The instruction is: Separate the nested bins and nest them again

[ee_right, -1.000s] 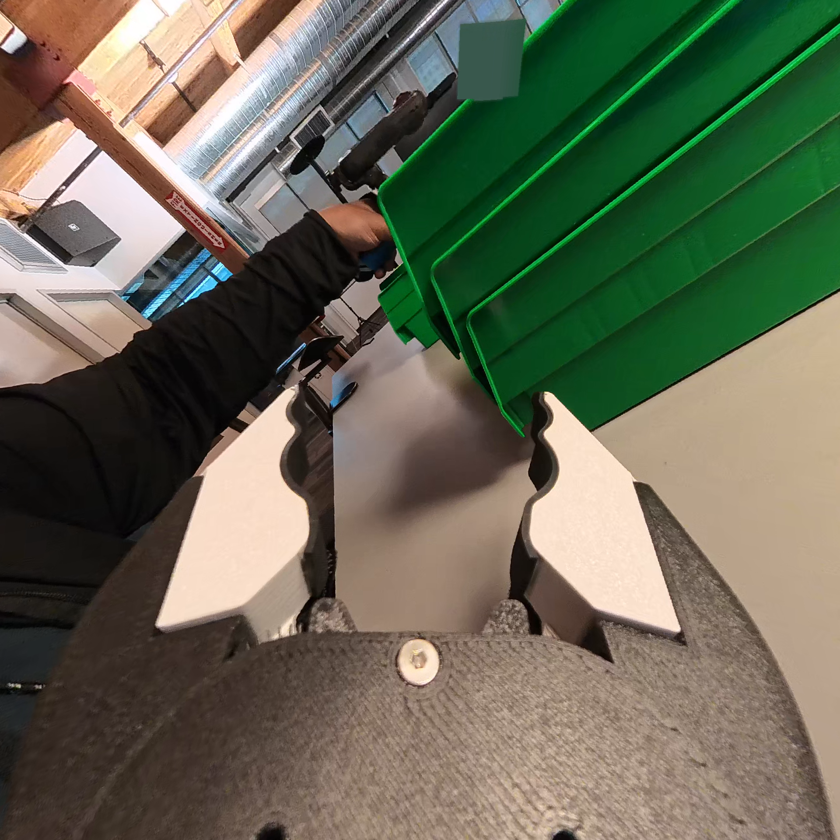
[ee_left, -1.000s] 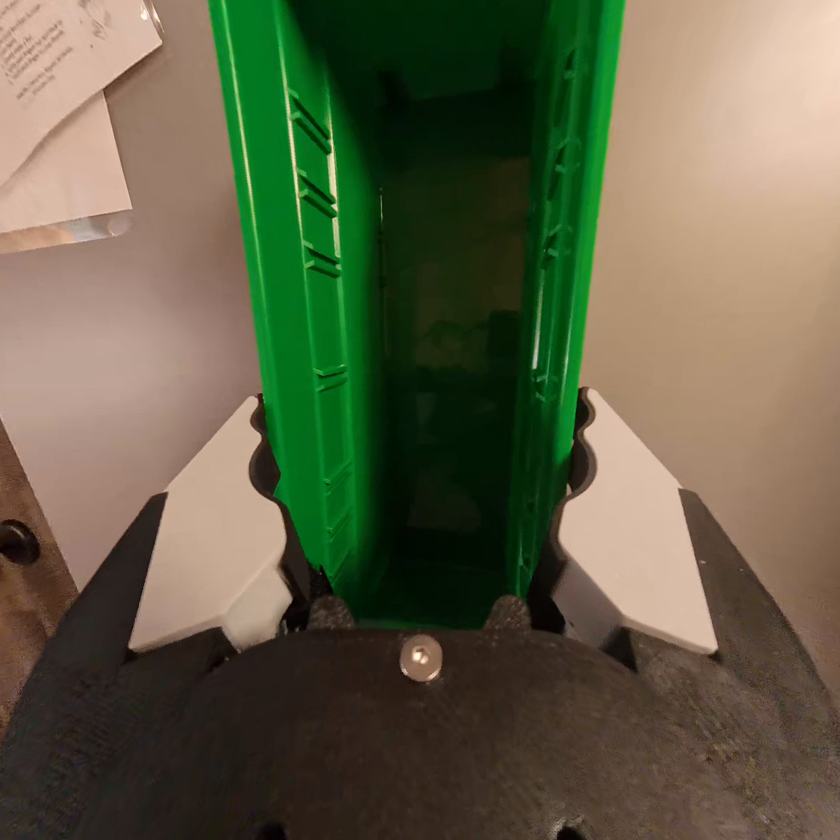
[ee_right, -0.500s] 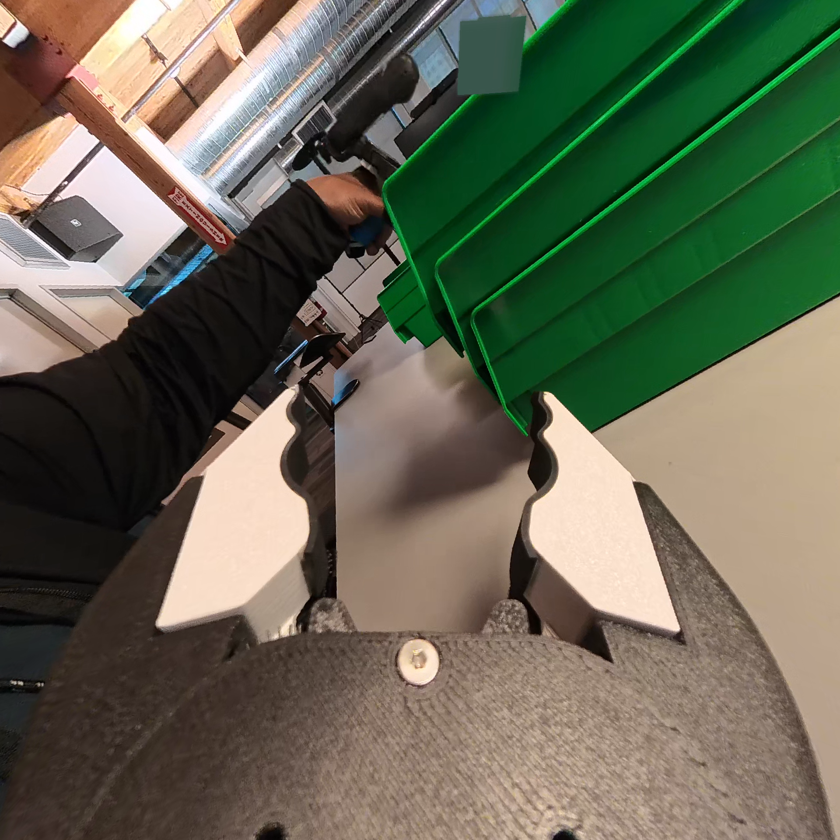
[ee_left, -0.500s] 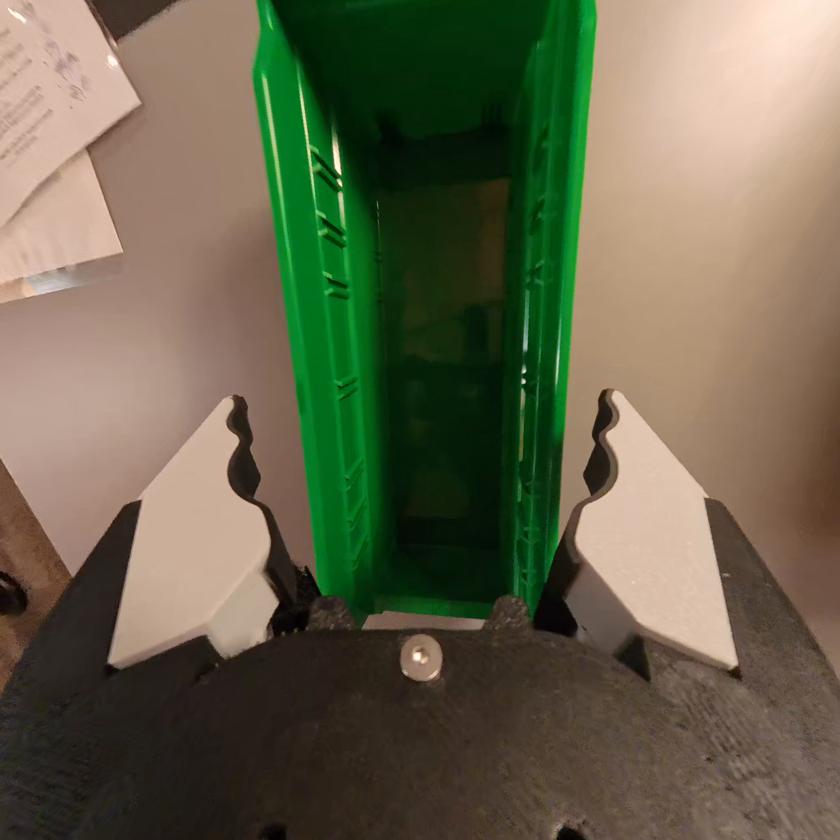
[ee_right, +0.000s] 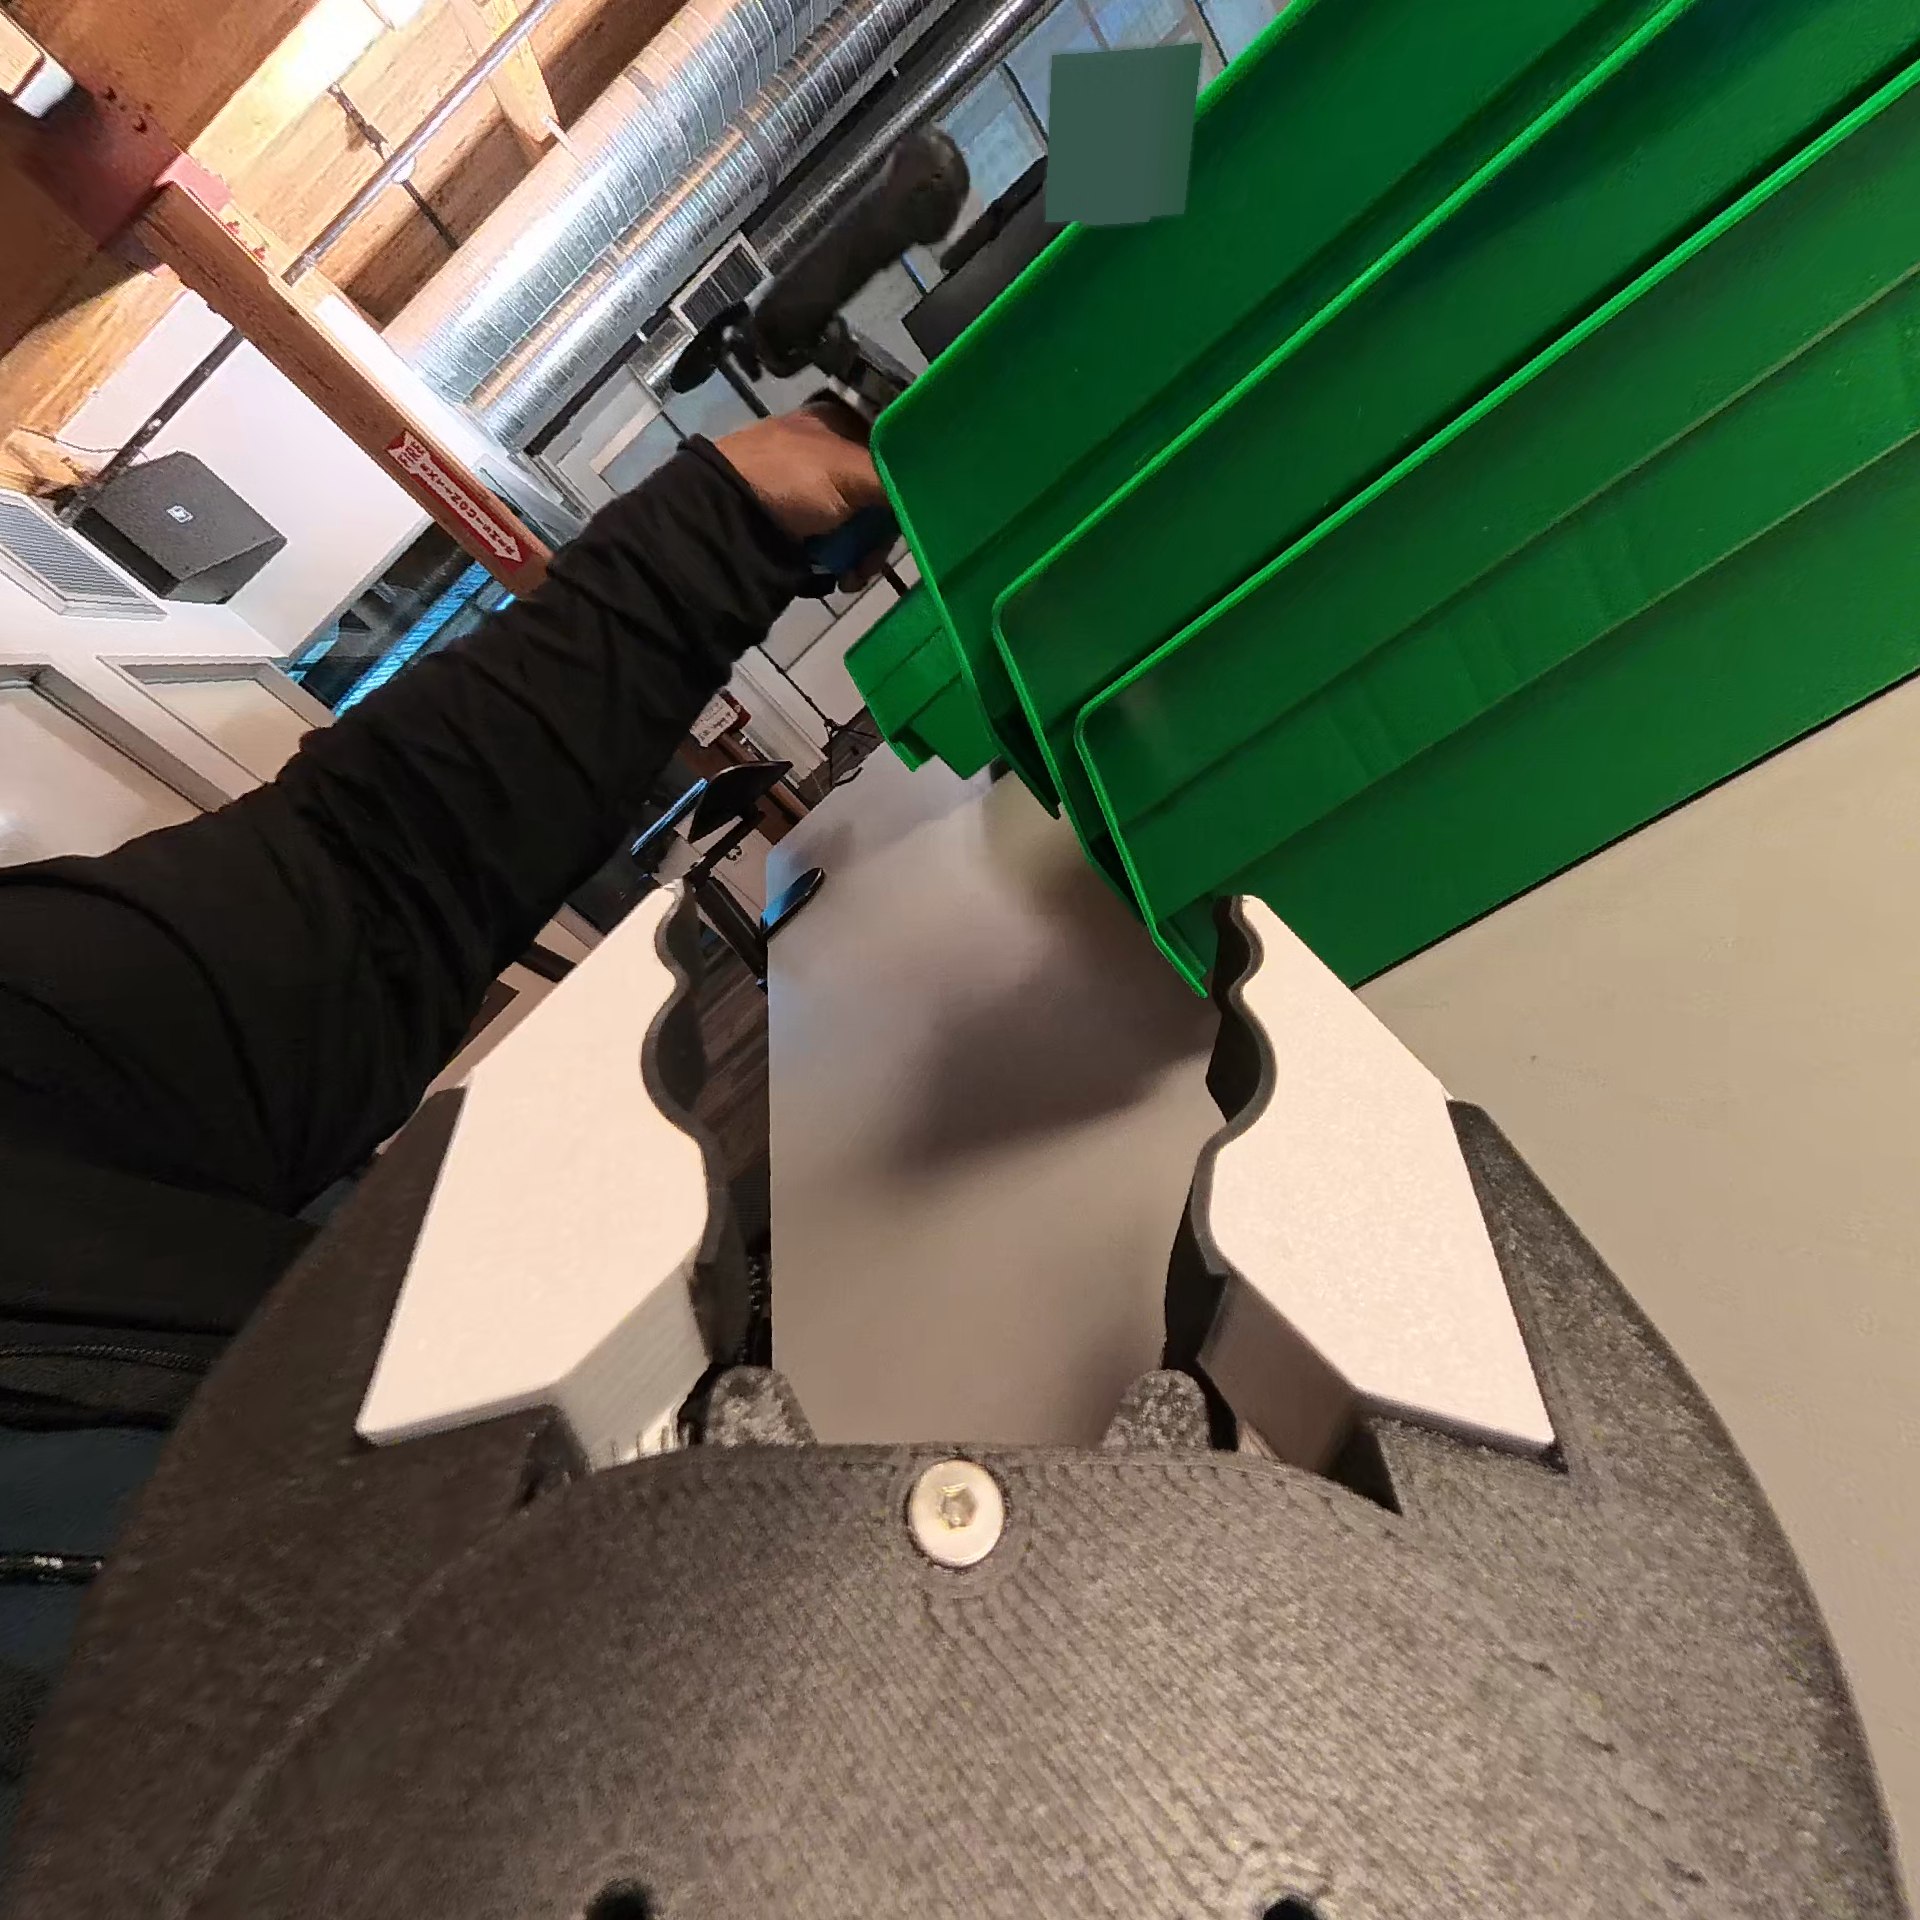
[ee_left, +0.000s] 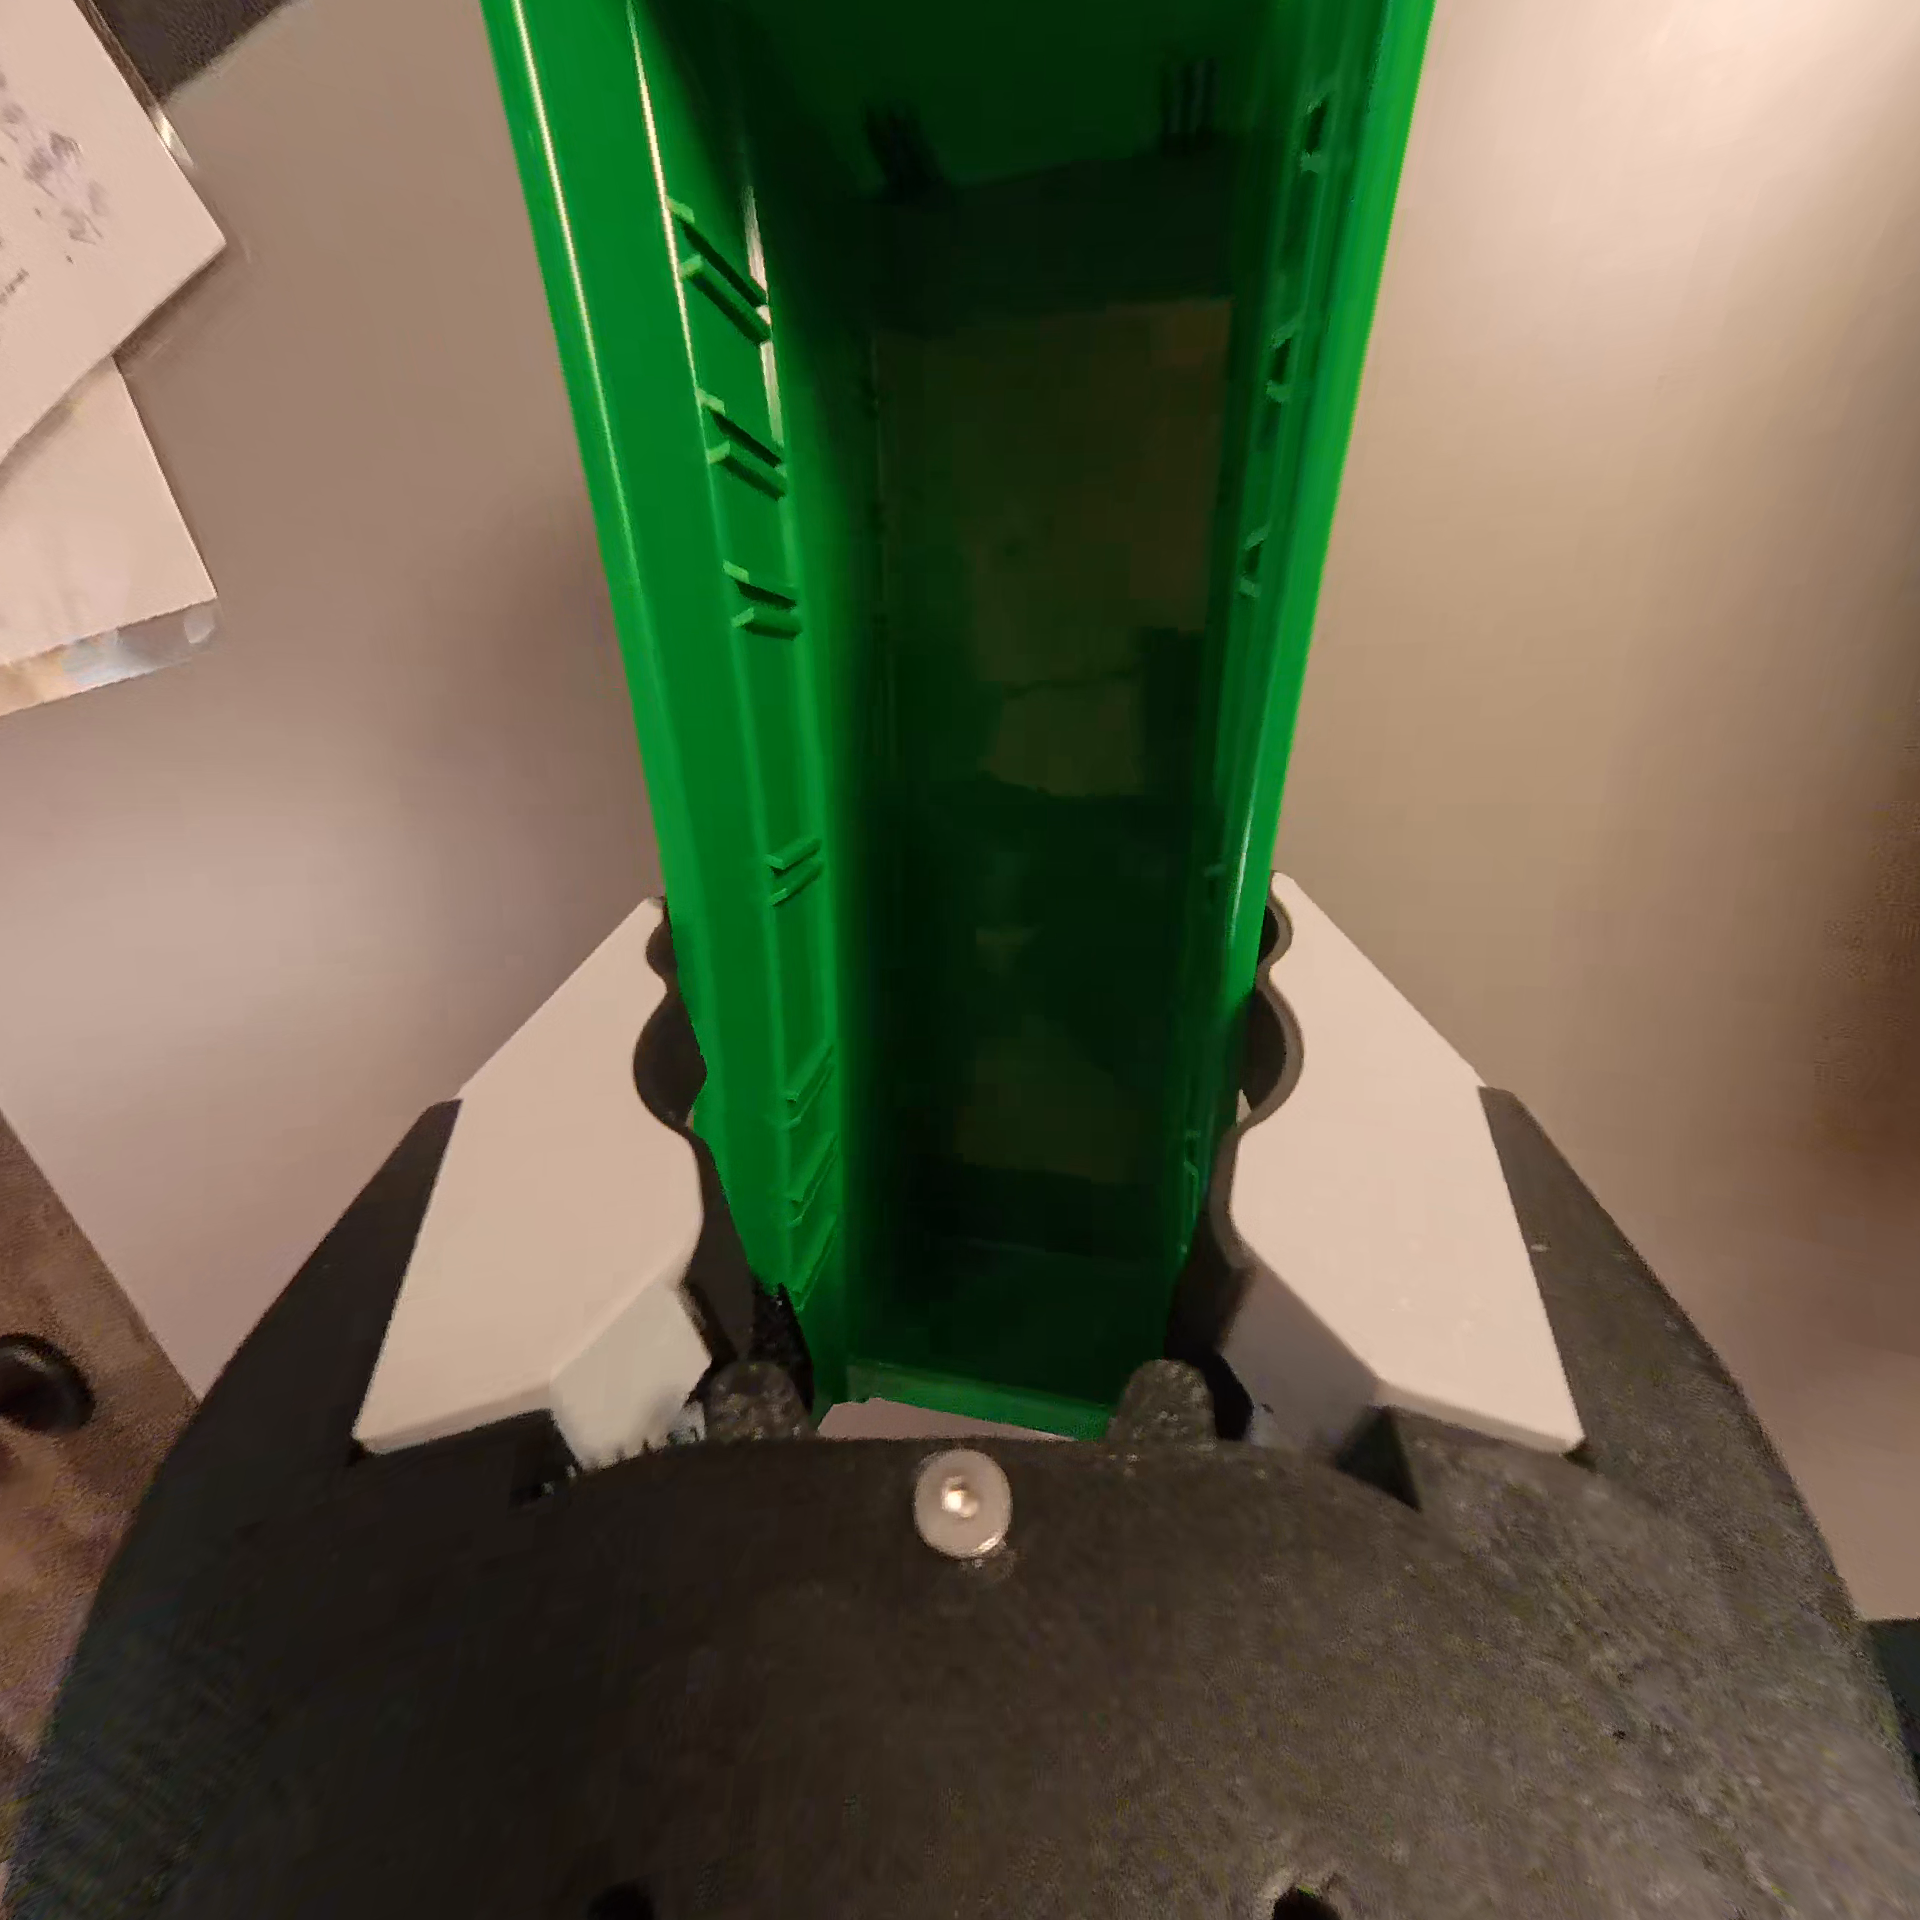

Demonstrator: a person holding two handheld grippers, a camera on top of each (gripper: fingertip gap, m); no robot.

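Nested green bins [ee_right: 1455, 540] tilted on the pale desk [ee_right: 1662, 1039], stacked several deep. Stiff moulded plastic, probably light, smooth-walled and likely slippery; best taken by a rim or end wall. Left gripper [ee_left: 961, 914] clamped across a narrow green bin [ee_left: 1039, 727], both pads against its outer walls. Right gripper [ee_right: 951, 925] with jaws wide, nothing held, one fingertip just beside the lowest rim. Papers [ee_left: 73, 416] visible only from the left wrist; sleeve [ee_right: 416, 831] and whole stack only from the right.
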